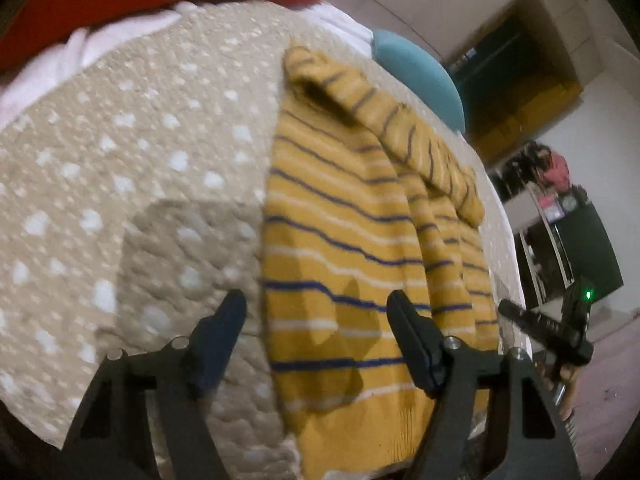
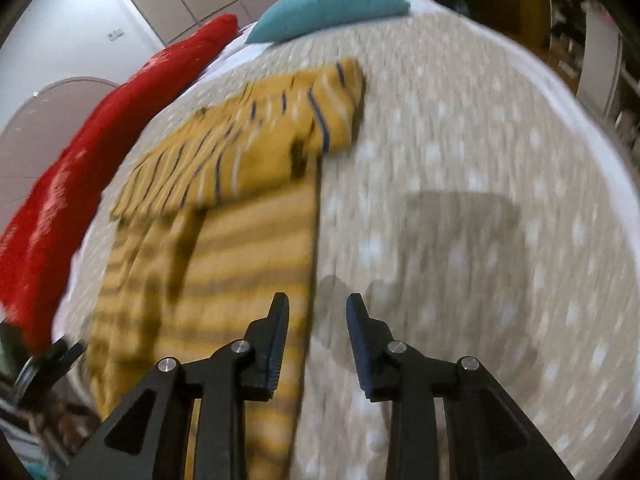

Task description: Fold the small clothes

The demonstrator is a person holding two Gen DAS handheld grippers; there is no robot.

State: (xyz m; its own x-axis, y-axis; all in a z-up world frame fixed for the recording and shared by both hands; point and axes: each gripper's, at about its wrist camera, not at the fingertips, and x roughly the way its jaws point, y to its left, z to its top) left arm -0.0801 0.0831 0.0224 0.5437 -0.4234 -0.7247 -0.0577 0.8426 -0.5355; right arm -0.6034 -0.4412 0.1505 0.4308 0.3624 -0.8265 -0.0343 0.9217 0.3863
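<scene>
Two cushions, a long red one (image 2: 100,128) and a teal one (image 2: 332,4), sit at the far side of the beige quilted bed cover with pale spots (image 1: 132,168), and on that cover lies my work: the mustard-yellow knitted sweater with blue and white stripes (image 1: 340,240). It lies flat, and its sleeve (image 1: 404,128) is folded across the chest, so I judge I am partway through the fold.

My left tongs (image 1: 316,320) hover wide open over the sweater's hem edge, gripping nothing. My right tongs (image 2: 318,312) are also parted and empty, straddling the sweater's straight side edge where it meets the cover.

To do the next fold well, I should lower both tongs onto the hem corners, pinch only the knit and not the quilt beneath, then carry the hem evenly toward the collar. The right view is blurred, so I would settle before closing.
</scene>
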